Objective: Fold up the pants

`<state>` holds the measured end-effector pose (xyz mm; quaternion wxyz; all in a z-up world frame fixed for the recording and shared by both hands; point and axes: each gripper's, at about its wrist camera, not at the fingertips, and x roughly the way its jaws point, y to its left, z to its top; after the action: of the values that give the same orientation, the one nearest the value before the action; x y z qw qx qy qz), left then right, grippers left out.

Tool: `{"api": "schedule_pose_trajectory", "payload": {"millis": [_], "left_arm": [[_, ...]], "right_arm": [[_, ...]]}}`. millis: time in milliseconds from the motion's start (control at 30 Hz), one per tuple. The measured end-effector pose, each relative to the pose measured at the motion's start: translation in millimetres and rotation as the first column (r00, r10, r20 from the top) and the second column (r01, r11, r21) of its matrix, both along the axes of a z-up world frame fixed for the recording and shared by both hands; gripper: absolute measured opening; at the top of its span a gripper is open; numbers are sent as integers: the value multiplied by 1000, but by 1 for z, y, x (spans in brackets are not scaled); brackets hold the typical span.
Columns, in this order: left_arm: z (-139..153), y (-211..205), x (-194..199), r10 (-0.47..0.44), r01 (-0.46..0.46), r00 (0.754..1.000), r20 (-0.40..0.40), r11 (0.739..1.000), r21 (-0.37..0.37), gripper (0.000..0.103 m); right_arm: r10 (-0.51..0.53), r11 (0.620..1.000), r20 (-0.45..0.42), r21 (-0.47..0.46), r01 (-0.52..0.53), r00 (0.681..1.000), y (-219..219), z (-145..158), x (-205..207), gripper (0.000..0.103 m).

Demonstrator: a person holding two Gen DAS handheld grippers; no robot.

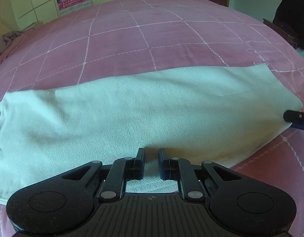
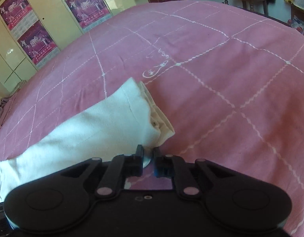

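Nearest the lens in the left wrist view, the left gripper (image 1: 151, 154) stood with its fingers drawn close together and a fold of the pants (image 1: 132, 114) pinched between them at the near long edge of the garment, at six o'clock in the frame. The pants, pale cream, lay as a long band across the pink bedspread (image 1: 152, 39), already doubled lengthwise to judge by the stacked layers at the end. In the right wrist view the right gripper (image 2: 148, 152) had its fingers closed on the near corner of that layered end of the pants (image 2: 104, 122), cloth showing between the pads; the same gripper (image 1: 296, 117) appeared at three o'clock in the left view, touching the cloth's right end. Beyond the garment, from ten to two o'clock, the bedspread with its white stitched grid lay bare, and farther off stood a cupboard (image 2: 43, 29) bearing posters. The step in hand was judged to be taking hold of the near edge with both grippers for a further fold. The next move would call for both grips lifting together and carrying the edge over evenly, so that the layers did not slip apart.
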<state>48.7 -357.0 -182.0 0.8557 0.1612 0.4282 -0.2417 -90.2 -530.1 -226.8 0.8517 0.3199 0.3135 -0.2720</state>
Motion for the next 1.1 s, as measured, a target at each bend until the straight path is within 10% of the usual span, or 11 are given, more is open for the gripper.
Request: {"api": "schedule_pose_trajectory", "payload": {"millis": [267, 533, 700, 933, 1100], "left_arm": [[-5, -6, 1, 4, -4, 1000, -1, 1000, 19, 13], [11, 12, 21, 49, -55, 992, -120, 998, -42, 13], [29, 68, 33, 93, -93, 995, 19, 996, -1, 13], [-4, 123, 49, 89, -89, 996, -1, 995, 53, 13], [8, 158, 67, 222, -248, 960, -173, 958, -142, 13]], "right_arm": [[-115, 983, 84, 155, 102, 990, -14, -10, 5, 24], [-91, 995, 42, 32, 90, 995, 6, 9, 15, 9], [-30, 995, 45, -91, 34, 999, 25, 37, 31, 9], [85, 978, 53, -194, -73, 995, 70, 58, 64, 10], [260, 942, 102, -248, -228, 960, 126, 87, 91, 10]]}}
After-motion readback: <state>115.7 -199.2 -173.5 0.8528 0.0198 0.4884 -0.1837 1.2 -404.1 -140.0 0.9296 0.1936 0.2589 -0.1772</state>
